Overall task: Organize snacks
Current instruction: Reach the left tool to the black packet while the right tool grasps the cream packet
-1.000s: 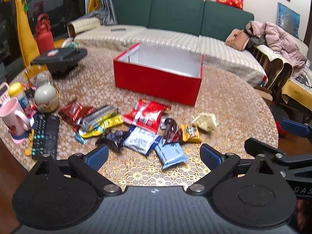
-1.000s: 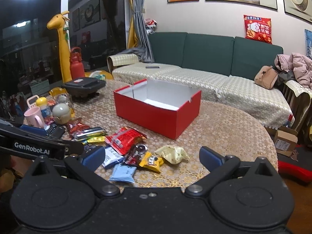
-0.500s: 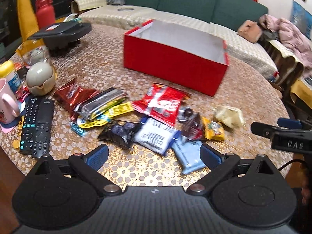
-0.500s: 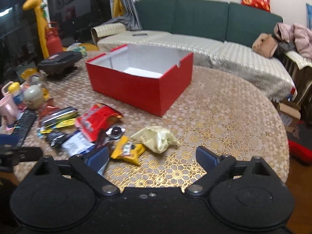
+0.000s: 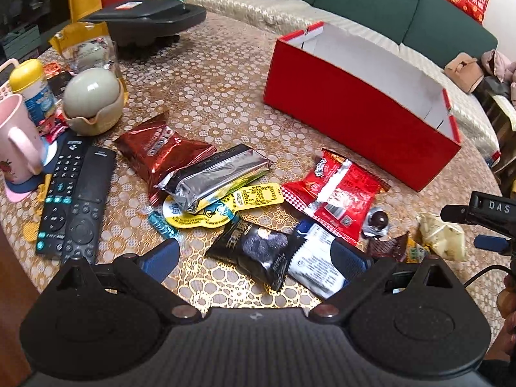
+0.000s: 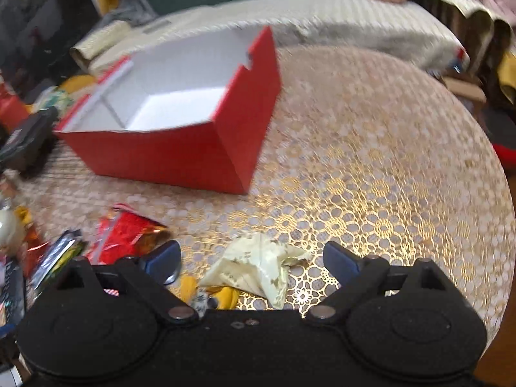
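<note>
Both grippers have dropped from a wide view toward the snack pile beside the empty red box (image 6: 180, 135): the right gripper (image 6: 251, 258), jaws apart but narrowing, now frames a pale wrapper (image 6: 258, 267), the left gripper (image 5: 258, 258), spread wide, a black packet (image 5: 258, 251), so picking likely begins.

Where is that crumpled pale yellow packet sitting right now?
In the right wrist view the pale yellow packet lies on the table between the open, closing right gripper's fingers, below the red box, beside a small yellow snack.
</note>
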### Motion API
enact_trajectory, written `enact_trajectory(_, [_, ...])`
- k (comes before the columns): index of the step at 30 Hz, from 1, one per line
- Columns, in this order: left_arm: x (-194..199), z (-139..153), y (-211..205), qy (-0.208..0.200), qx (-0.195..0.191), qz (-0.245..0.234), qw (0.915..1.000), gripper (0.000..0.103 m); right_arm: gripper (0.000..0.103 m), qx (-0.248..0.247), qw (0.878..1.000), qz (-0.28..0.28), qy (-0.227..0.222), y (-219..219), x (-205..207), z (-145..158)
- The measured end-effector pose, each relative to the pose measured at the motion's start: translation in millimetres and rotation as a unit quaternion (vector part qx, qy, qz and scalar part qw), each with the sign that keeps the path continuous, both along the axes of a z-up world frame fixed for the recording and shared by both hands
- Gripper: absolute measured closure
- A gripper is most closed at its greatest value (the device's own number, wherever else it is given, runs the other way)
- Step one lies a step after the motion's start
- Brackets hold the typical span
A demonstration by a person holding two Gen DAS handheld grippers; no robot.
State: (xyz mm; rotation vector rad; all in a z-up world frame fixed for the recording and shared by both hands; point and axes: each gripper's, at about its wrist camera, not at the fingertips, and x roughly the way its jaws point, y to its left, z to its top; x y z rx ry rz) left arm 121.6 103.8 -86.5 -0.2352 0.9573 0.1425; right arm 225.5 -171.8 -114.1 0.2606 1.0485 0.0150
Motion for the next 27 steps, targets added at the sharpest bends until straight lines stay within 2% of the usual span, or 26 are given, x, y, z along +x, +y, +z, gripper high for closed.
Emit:
enact_trajectory(4, [15,-15,-1,0.016,0.017,-0.013,0.9996,0.003,0.014,0.024,0.999,-0.023,0.032,0,8,-10])
enact_trajectory(9, [29,-34,12,0.052,-0.015,-0.013,0.9985,0.003,0.023,0.031,0.998,-0.026,0.053,3,13,-17])
enact_trajectory(14, [33,-40,20,0.062,-0.040,-0.007,0.9973,0.004,0.037,0.036,0.997,-0.030,0.063,4,16,-23])
enact_trajectory(20, [36,-41,18,0.057,-0.039,-0.030,0.9971,0.017,0.046,0.046,0.997,-0.029,0.053,3,13,-23])
enact_trajectory(23, [36,-41,17,0.053,-0.038,-0.036,0.9972,0.020,0.048,0.053,0.997,-0.024,0.049,3,10,-22])
enact_trajectory(27, [33,-37,19,0.042,-0.036,-0.037,0.9978,0.034,0.050,0.055,0.998,-0.018,0.038,3,5,-20])
